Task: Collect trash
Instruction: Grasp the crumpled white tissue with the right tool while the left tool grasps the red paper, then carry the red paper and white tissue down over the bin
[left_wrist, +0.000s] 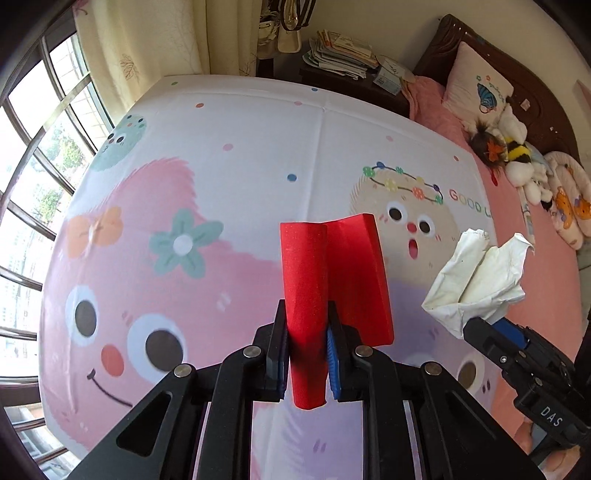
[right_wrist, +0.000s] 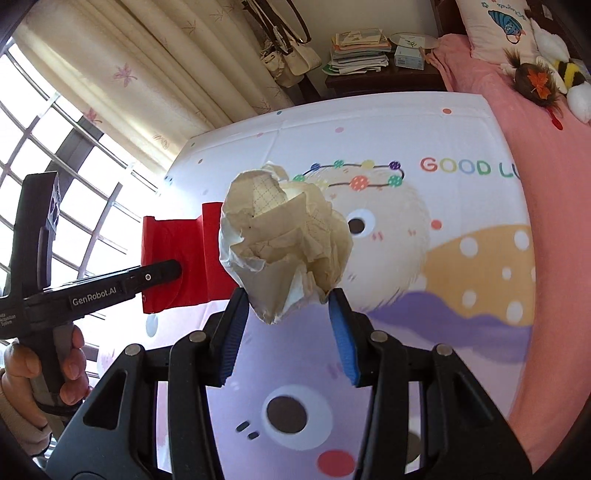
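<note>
1. Left wrist view: the left claw (left_wrist: 306, 350) is clamping a folded red foam piece (left_wrist: 325, 280) above the cartoon-print bed sheet (left_wrist: 184, 147).
2. At right, the right claw (left_wrist: 491, 326) is gripping a crumpled tissue wad (left_wrist: 476, 273) — also lifted off the bed.
3. Stuffed toys (left_wrist: 517, 158) are lying beyond, by the pink pillow (left_wrist: 476, 88).

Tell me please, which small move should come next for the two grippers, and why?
Probably carry both pieces off the bed toward a bin, which is not in view. The left gripper is shut on the red folded piece, the right gripper on the crumpled tissue, both lifted above the cartoon sheet.
</note>
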